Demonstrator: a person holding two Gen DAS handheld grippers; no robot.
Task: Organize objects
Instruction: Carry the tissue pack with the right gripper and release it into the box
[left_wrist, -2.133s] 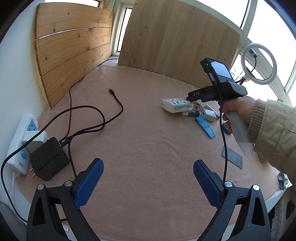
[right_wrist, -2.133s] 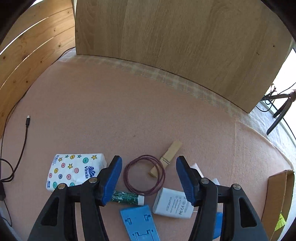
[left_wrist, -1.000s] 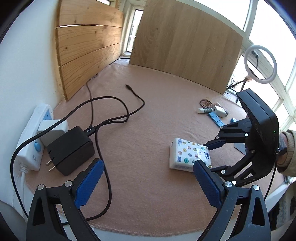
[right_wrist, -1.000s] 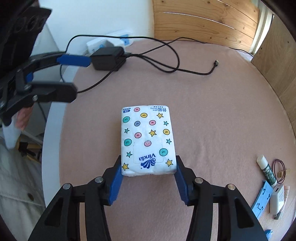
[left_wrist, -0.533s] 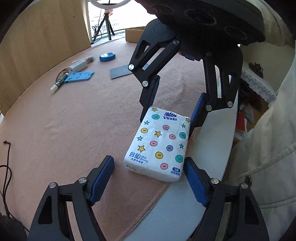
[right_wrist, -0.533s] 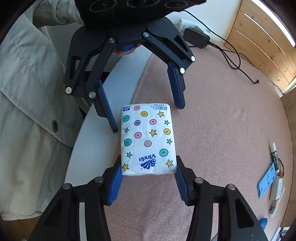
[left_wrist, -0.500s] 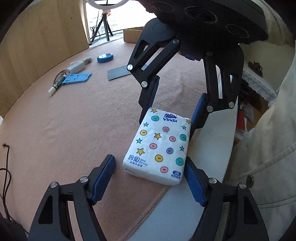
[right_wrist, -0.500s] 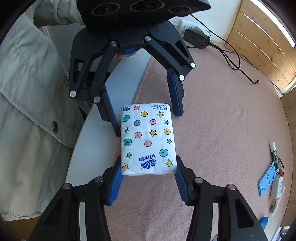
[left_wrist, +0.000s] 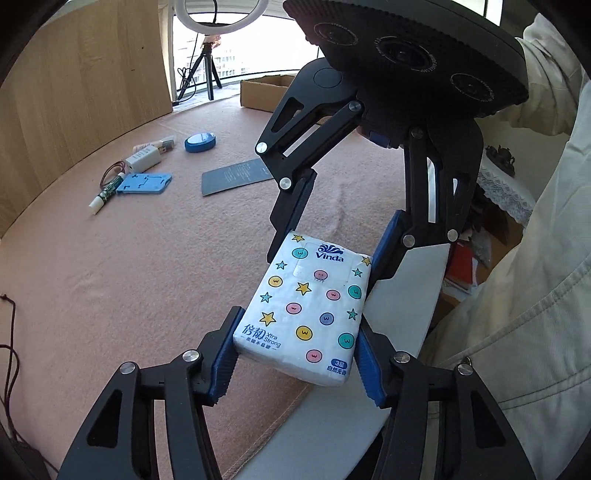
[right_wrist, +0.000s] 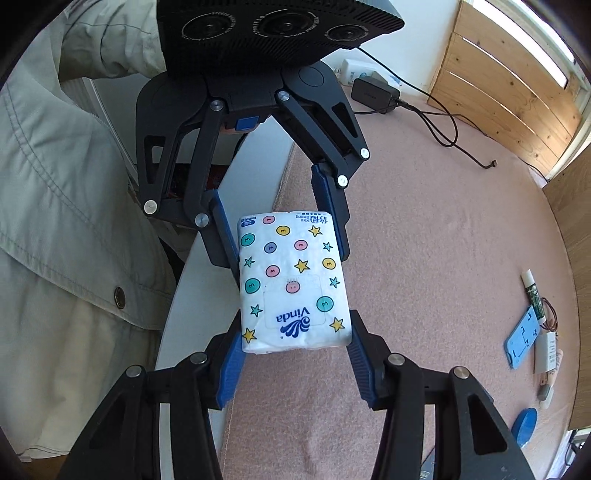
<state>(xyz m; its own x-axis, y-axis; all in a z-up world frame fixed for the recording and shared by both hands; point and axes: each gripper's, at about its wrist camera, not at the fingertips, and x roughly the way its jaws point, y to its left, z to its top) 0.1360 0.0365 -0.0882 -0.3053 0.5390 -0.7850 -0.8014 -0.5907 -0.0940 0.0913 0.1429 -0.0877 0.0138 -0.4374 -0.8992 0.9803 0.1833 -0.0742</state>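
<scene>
A white tissue pack printed with stars and coloured dots hangs just above the near edge of the pink-clothed table. My right gripper is shut on one short end of the tissue pack. The left gripper faces it from the opposite end. Its jaws are closing, and both blue pads lie against the pack's sides. In the left wrist view the right gripper shows beyond the pack. The right wrist view likewise shows the left gripper past the pack.
Across the cloth lie a lip balm stick, a blue plastic holder, a white charger, a blue round lid and a dark card. A black adapter with its cable sits at the far corner. The person's coat is beside the table's edge.
The left gripper swung round to face the right one and narrowed its jaws onto the pack's free end. The right gripper carried the pack toward the table's edge and raised it slightly.
</scene>
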